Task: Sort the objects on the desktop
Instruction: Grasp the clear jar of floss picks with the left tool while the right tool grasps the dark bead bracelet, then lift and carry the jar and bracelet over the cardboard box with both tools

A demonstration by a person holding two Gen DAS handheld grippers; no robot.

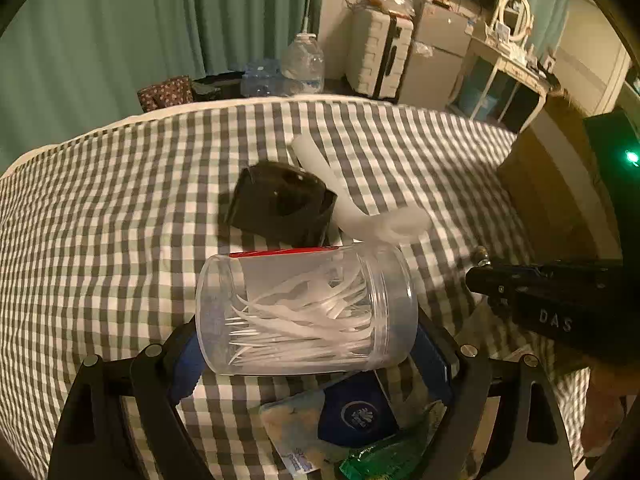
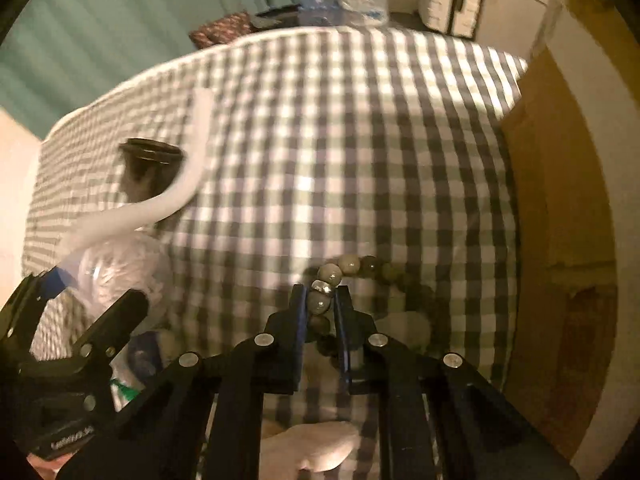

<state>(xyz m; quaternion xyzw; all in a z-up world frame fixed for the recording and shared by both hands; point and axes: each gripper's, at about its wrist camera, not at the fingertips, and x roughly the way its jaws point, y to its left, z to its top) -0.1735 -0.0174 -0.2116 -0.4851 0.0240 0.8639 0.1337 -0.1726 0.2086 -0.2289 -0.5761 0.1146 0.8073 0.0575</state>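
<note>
While the left gripper clamps a clear plastic jar of white floss picks sideways above the gingham cloth, the right gripper pinches a grey-green stone bead bracelet.

Both handheld grippers are matte black: the left gripper shows angular linkage arms with round silver screws and blue pads lining its fingers; the right gripper has narrow black fingers edged in blue, silver pivot screws and white lettering "DAS" on its side
</note>
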